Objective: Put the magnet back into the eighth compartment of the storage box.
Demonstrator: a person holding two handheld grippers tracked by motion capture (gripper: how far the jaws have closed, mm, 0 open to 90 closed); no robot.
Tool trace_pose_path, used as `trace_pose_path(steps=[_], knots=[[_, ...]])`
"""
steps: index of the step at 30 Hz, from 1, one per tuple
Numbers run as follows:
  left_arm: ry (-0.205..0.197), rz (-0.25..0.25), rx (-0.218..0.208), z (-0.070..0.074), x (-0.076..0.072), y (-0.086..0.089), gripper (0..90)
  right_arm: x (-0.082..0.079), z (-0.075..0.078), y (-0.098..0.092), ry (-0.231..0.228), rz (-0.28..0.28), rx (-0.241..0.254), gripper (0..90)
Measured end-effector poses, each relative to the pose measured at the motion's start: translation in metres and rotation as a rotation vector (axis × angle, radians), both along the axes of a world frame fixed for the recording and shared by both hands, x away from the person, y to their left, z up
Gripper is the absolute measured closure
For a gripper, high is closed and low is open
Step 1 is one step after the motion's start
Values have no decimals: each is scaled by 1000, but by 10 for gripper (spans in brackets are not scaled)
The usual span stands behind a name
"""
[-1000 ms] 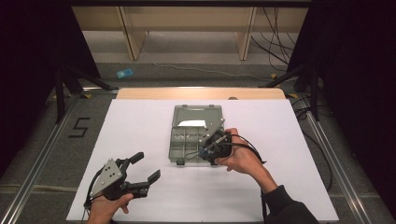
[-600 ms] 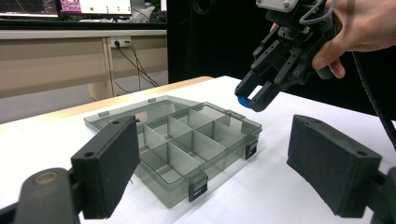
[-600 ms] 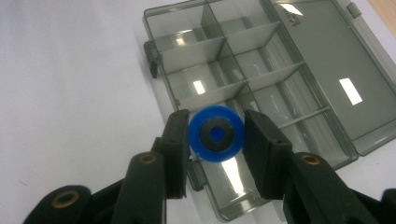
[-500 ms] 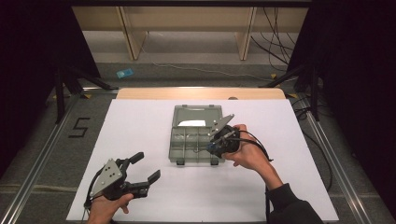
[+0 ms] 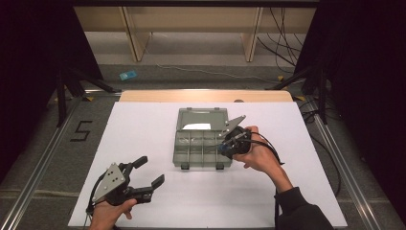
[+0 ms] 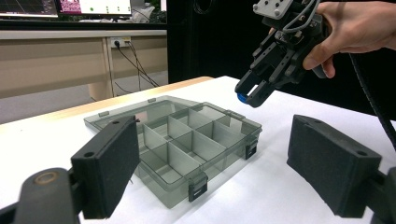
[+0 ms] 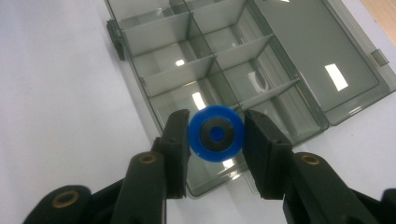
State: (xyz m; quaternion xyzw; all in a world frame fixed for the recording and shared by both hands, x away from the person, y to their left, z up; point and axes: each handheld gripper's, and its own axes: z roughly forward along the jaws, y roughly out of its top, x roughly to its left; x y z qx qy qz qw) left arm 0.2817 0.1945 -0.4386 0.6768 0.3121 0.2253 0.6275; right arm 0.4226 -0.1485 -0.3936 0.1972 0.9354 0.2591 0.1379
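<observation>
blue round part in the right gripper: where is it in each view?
High view: blue round part right of centre, at the organizer box's right edge, in the right gripper.
Left gripper view: upper right, between that gripper's jaw tips, above the box.
Right gripper view: centre, clamped between the jaws.
Shared landmark: the open grey organizer box.
</observation>
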Motion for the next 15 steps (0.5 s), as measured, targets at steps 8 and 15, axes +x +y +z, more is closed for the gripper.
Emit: trace_pose_path(steps=[8, 15], knots=[[-1, 0, 0, 0, 0, 0, 164, 3, -3, -3, 13, -5, -6, 623], [0, -1, 1, 0, 0, 0, 164, 5, -8, -4, 20, -17, -13, 623]])
